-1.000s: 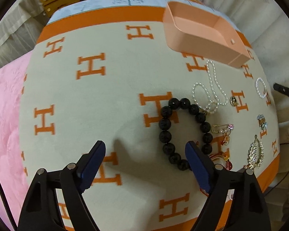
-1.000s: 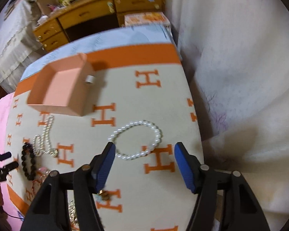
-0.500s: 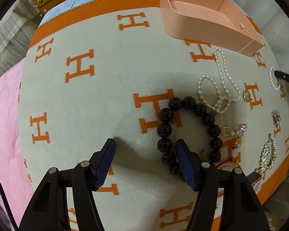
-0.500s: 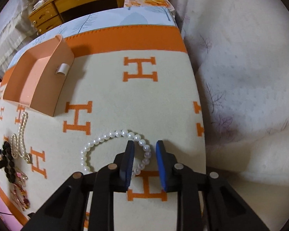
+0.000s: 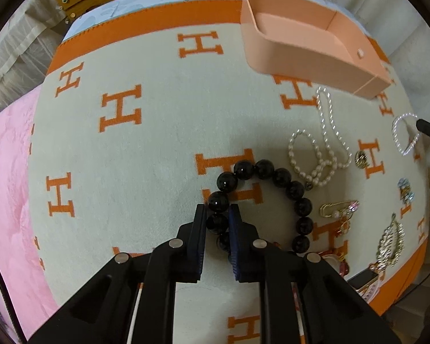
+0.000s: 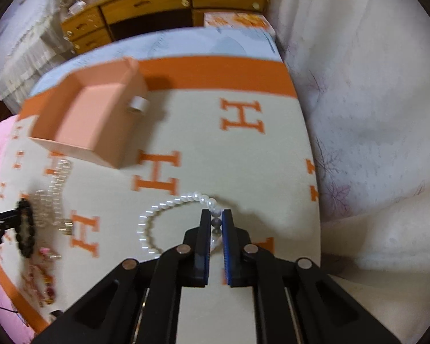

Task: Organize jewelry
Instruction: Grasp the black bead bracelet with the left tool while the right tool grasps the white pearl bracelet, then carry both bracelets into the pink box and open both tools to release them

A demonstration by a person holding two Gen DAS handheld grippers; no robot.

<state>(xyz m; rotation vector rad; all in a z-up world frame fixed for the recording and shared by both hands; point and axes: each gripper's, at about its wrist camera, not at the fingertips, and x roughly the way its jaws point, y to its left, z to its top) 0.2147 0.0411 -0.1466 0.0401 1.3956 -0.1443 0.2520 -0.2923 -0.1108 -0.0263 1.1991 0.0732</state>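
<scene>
Left wrist view: the left gripper [image 5: 218, 215] is pointed steeply down at a cream blanket [image 5: 157, 149] w/ orange H marks. Its jaws are closing, and the black bead bracelet [image 5: 272, 176] is caught between the blue pads on its near-left side; beads are seen pressed btwn the pads [image 5: 234, 229]. The rest of the bracelet is laid in a loop on the blanket, to the right of the gripper. A long pearl necklace [image 5: 326, 132] is laid just beyond it, looped and doubled, w/ a small gold piece [image 5: 361, 159] beside its end. An empty peach box [image 5: 309, 57] is set at the far right, past the necklace. A gold safety-pin brooch [image 5: 339, 207], a small blue-gold charm [image 5: 405, 190] and a gold leaf brooch [image 5: 391, 243] are spread nr the right edge. A white pearl bracelet [image 5: 405, 134] is seen far right, w/ the black tip of the right gripper at it.

Right wrist view (blurred): the right gripper [image 6: 216, 215] is pinched tight on the white pearl bracelet at the right side of its loop; beads are held btwn the pads. The loop is laid on the blanket to the left of the fingers. The peach box is seen upper left, its white tab facing the camera. The black bead bracelet is seen at the far left edge w/ the left gripper on it.
</scene>
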